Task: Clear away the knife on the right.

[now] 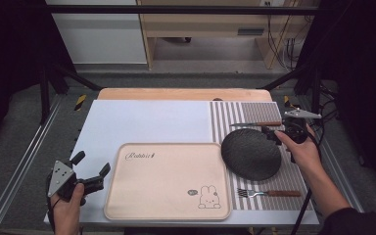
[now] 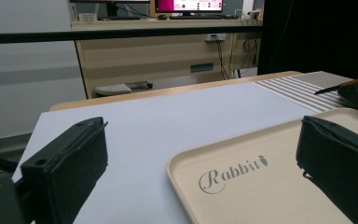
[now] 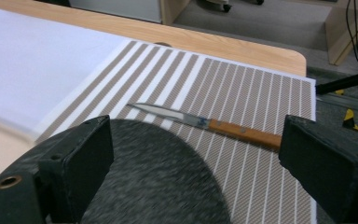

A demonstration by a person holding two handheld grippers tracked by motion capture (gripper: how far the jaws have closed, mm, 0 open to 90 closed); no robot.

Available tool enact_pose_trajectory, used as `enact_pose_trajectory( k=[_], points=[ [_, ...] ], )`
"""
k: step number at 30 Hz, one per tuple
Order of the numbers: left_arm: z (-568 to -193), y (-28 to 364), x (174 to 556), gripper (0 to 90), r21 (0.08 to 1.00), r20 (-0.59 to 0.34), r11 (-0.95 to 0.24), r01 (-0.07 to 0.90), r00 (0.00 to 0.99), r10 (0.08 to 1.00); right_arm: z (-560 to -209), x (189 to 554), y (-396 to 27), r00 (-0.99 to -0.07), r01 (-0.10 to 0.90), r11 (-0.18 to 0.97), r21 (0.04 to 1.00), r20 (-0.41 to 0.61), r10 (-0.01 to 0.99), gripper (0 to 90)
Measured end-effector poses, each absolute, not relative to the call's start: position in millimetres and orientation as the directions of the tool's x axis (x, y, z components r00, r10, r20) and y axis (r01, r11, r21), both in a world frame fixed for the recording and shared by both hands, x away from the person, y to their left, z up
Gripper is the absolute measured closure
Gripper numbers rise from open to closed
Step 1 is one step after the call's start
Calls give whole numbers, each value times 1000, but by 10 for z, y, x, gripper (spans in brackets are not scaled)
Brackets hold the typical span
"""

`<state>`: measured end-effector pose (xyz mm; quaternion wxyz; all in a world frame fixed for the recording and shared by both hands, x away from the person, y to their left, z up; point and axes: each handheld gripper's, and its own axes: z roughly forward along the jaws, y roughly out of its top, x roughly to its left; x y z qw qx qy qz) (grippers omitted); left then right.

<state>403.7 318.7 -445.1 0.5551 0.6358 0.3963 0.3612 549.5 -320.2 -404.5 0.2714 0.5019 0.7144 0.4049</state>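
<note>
High view: right tool [image 1: 272, 134] at the far right edge of the round dark textured plate [image 1: 251, 153] on the striped brown-and-white placemat [image 1: 293, 181]; left tool [image 1: 92, 171] gaping, empty, just left of the beige rectangular rabbit-print tray [image 1: 166, 182]
Left gripper view: jaws wide apart, holding nothing — tray [image 2: 270, 186] between them; white table [image 2: 168, 116] beyond
Right gripper view: jaws spread wide over the plate [image 3: 158, 186], gripping nothing; wooden-handled knife [image 3: 205, 123] just beyond on the placemat [image 3: 242, 93]

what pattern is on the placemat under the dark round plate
Brown and white stripes on the placemat, clearest in the right gripper view.
</note>
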Motion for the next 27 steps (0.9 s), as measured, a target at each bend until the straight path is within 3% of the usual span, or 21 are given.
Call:
enact_pose_trajectory(
  k=[10, 11, 14, 16, 19, 21, 23, 27],
  points=[
    [-4446, 3185, 4020, 16, 992, 28, -77, 101, 413, 910, -4030, 5891, -3261, -290, 492, 124, 861, 28, 956, 202],
    [-4447, 3191, 4021, 16, 992, 27, -75, 102, 411, 911, -4033, 5957, -3274, -278, 496, 115, 861, 32, 960, 270],
    [-4445, 3201, 4027, 16, 993, 21, -68, 101, 407, 913, -4043, 5996, -3281, -268, 498, 109, 860, 33, 963, 313],
    [-4437, 3200, 4034, 16, 993, 20, -66, 96, 410, 912, -4059, 6034, -3295, -248, 501, 100, 859, 31, 968, 388],
    [-4433, 3188, 4035, 16, 993, 21, -66, 94, 414, 910, -4117, 6111, -3333, -221, 491, 78, 868, 38, 975, 579],
    [-4441, 3187, 4026, 16, 993, 17, -64, 100, 412, 911, -4134, 6128, -3351, -217, 491, 68, 869, 46, 975, 611],
    [-4452, 3191, 4024, 16, 993, 13, -61, 105, 406, 914, -4201, 6201, -3422, -230, 489, 83, 868, 37, 973, 723],
    [-4456, 3188, 4028, 16, 992, 15, -62, 109, 389, 921, -4262, 6274, -3511, -223, 499, 88, 862, 30, 974, 806]
  ],
)
